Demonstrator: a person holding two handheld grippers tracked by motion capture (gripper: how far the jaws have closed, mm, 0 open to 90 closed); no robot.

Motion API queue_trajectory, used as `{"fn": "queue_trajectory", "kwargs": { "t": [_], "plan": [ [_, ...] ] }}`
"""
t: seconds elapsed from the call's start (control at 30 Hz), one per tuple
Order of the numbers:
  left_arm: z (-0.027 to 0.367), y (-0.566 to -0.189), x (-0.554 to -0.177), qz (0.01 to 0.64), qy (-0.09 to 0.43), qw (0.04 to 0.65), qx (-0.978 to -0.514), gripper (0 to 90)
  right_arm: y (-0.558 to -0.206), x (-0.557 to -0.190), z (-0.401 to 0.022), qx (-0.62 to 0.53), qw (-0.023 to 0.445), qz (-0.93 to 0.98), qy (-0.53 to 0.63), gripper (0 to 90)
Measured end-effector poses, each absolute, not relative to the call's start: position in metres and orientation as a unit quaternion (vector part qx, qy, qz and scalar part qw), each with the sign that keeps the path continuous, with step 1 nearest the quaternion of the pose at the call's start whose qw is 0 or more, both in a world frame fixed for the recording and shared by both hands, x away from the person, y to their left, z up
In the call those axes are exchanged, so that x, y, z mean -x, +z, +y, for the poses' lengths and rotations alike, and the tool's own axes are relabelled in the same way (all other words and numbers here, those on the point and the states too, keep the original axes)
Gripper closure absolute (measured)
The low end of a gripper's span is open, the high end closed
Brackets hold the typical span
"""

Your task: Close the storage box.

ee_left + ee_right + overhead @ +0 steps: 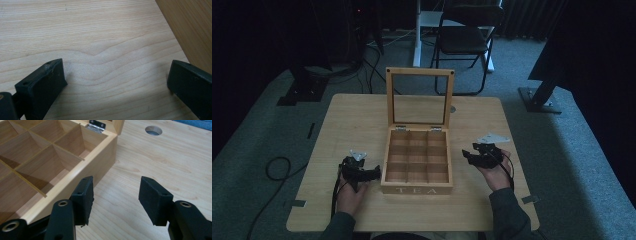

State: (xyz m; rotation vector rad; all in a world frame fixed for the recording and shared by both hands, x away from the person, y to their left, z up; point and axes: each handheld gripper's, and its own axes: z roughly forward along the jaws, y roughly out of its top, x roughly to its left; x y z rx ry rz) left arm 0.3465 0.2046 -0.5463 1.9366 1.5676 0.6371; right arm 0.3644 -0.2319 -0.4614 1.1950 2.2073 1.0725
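A wooden tea box (417, 189) marked TEA stands in the middle of the table, its glass-paned lid (419, 97) raised upright. Its several compartments (37, 167) are bare wood with nothing in them. My left gripper (373, 173) rests low on the table just left of the box, open, with bare tabletop between its pads (48, 82); the box's side wall (190, 32) is at the right of its view. My right gripper (468, 156) sits just right of the box, open, and nothing lies between its pads (83, 197). The box's right wall (82, 177) runs beside its left jaw.
The light wooden table (347, 115) has a round cable hole (153, 130) behind the box on the right. A black folding chair (467, 35) and stand bases (539, 100) sit on the carpet beyond the table. A cable (277, 167) lies on the floor at left.
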Motion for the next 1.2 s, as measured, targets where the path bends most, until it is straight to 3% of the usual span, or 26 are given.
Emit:
{"fn": "queue_trajectory", "kwargs": {
  "t": [1.2],
  "plan": [
    [0.205, -0.546, -0.347, 0.585, 0.239, 0.282, -0.722, 1.6, -0.424, -0.388, -0.206, -0.413, 0.221, 0.793, 0.388, 43.6]
  ]
}}
